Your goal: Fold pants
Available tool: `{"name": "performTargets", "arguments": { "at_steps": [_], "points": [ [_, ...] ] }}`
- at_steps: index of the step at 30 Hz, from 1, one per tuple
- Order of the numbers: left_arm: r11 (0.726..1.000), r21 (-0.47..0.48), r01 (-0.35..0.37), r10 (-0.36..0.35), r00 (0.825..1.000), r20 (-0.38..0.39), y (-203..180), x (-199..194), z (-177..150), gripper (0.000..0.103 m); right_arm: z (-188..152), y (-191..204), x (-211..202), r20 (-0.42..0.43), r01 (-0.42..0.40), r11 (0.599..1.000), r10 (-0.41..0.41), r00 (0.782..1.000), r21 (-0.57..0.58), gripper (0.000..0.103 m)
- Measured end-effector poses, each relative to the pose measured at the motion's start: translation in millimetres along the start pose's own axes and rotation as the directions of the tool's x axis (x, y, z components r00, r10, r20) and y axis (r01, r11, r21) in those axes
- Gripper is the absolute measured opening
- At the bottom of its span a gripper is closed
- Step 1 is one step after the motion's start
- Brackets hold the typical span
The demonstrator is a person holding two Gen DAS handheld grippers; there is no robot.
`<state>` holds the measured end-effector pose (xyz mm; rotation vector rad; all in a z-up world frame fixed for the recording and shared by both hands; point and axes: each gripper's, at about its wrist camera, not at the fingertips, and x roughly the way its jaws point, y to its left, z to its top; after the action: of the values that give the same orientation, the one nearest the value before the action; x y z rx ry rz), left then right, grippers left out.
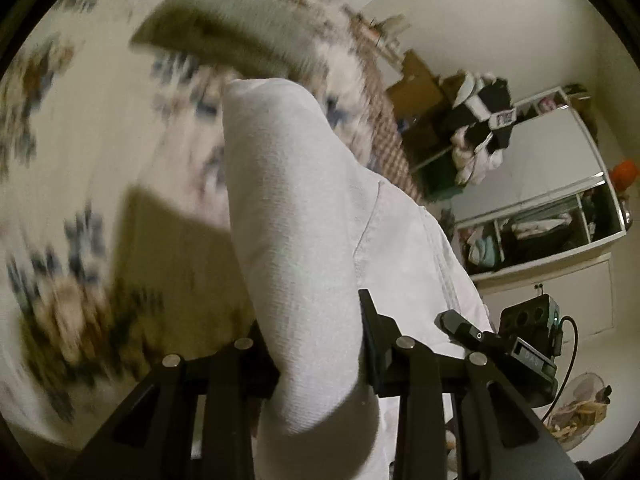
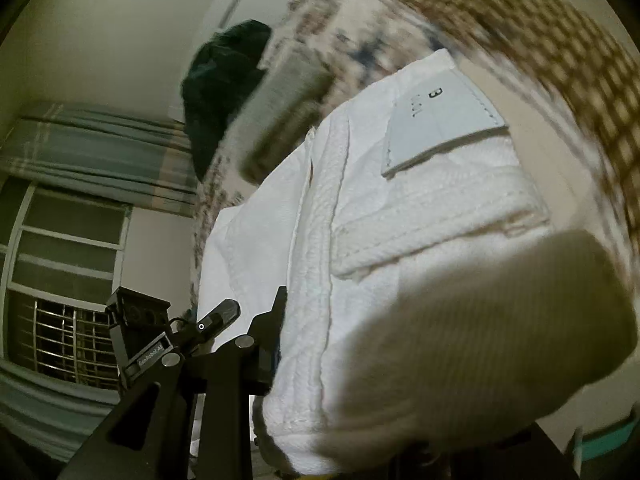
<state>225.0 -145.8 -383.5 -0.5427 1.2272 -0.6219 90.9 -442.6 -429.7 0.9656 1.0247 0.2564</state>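
Note:
The white pants (image 1: 292, 208) are lifted off the bed in both grippers. In the left wrist view a thick fold of white cloth runs up between the black fingers (image 1: 370, 328) of my left gripper (image 1: 316, 344), which is shut on it. In the right wrist view the pants' waistband (image 2: 420, 216) with a grey label (image 2: 436, 120) fills the middle. My right gripper (image 2: 332, 340) is shut on the waistband; only its left finger (image 2: 276, 320) shows, the right one is hidden by cloth. The other gripper (image 1: 520, 340) shows at the lower right of the left wrist view.
A floral bedspread (image 1: 80, 160) lies below, blurred by motion. A folded grey cloth (image 1: 232, 28) lies on it, next to a dark garment (image 2: 224, 88). A wardrobe (image 1: 552, 184) with clothes stands on the right. A barred window (image 2: 60, 280) and curtain are on the left.

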Motion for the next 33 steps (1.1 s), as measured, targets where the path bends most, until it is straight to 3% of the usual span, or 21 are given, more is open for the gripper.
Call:
{"name": "performTargets", "arguments": {
  "at_steps": [5,10,14,18,22,24,25,27,29,33],
  "points": [
    [0.999,0.037,0.019,-0.022,0.998,0.063,-1,-20,108,0.028,84,78,36,0.078,-0.04,0.998,0.044,0.996,-0.044,0.029],
    [0.998,0.059,0.029,-0.036,0.993,0.109,33,-12,246,0.028,182,138,120,0.147,-0.078,0.995,0.087,0.985,-0.062,0.029],
    [0.996,0.082,0.022,-0.032,0.992,0.122,77,11,335,0.028,250,158,197,0.164,-0.11,0.992,0.118,0.979,-0.058,0.029],
    [0.998,0.068,0.005,-0.012,0.994,0.104,132,40,393,0.028,303,153,279,0.146,-0.113,0.993,0.118,0.982,-0.044,0.029],
    [0.998,0.028,-0.06,0.059,0.998,0.032,184,81,416,0.029,326,129,345,0.09,-0.053,0.998,0.056,0.994,-0.028,0.031],
    [0.997,0.004,-0.083,0.083,0.997,0.004,201,96,415,0.038,334,114,362,0.058,0.006,1.0,-0.006,0.998,-0.005,0.038],
    [0.996,0.005,-0.094,0.094,0.996,0.003,205,97,413,0.043,334,108,364,0.049,0.034,0.999,-0.034,0.998,0.0,0.044],
    [0.992,0.03,-0.123,0.122,0.992,0.015,206,93,410,0.065,336,105,356,0.054,0.086,0.996,-0.085,0.995,-0.013,0.055],
    [0.986,0.058,-0.153,0.152,0.988,0.015,204,89,403,0.075,336,105,345,0.057,0.137,0.99,-0.135,0.989,-0.032,0.057],
    [0.973,0.055,-0.222,0.222,0.975,0.021,196,76,390,0.075,340,97,317,0.087,0.32,0.947,-0.315,0.945,-0.042,0.067]
  ]
}}
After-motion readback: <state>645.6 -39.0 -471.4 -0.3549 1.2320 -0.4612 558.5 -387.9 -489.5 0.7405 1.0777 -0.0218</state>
